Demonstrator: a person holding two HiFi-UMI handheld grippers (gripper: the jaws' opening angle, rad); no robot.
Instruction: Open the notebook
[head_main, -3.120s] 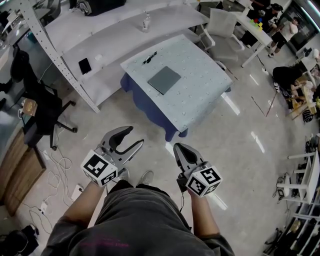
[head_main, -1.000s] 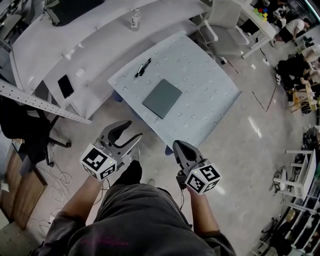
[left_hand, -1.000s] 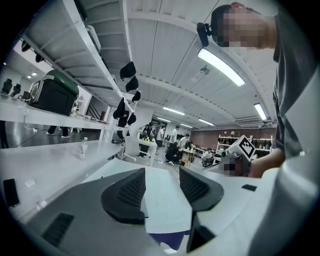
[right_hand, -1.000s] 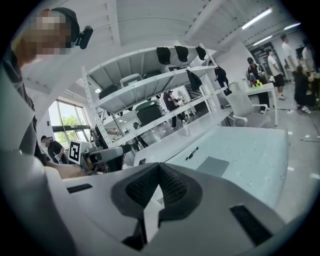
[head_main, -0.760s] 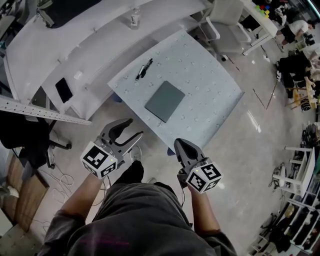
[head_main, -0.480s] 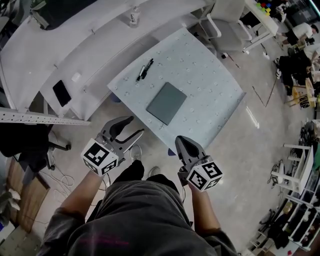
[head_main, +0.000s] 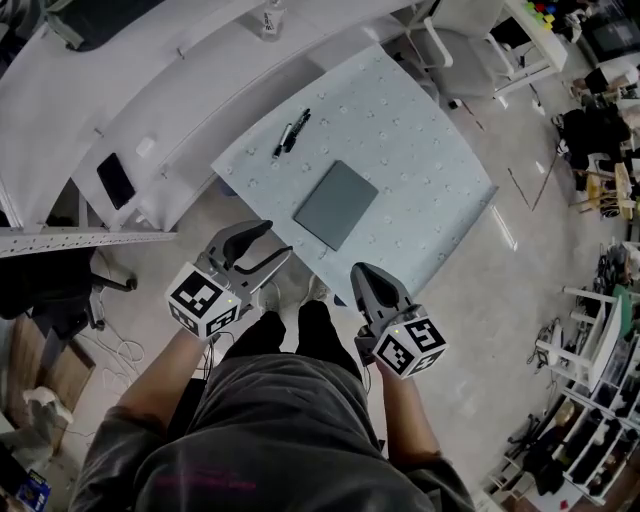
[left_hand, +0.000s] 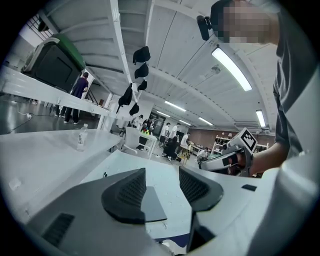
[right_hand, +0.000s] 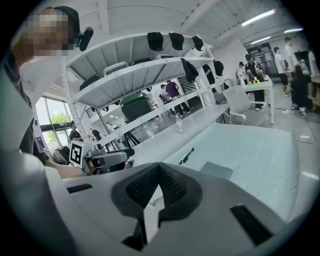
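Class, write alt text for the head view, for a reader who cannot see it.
A closed grey notebook lies on a pale table, a black pen beyond it. Before the table a standing person holds the left hand-held gripper open and the right hand-held gripper shut, both empty.

The person has walked up to the table (head_main: 430, 170): its near edge, well ahead three seconds ago, now lies just beyond the tips of the left gripper (head_main: 275, 240) and the right gripper (head_main: 362, 272). The notebook (head_main: 337, 204) has come nearer with it. The person's legs (head_main: 300, 335) now show between the two grippers.
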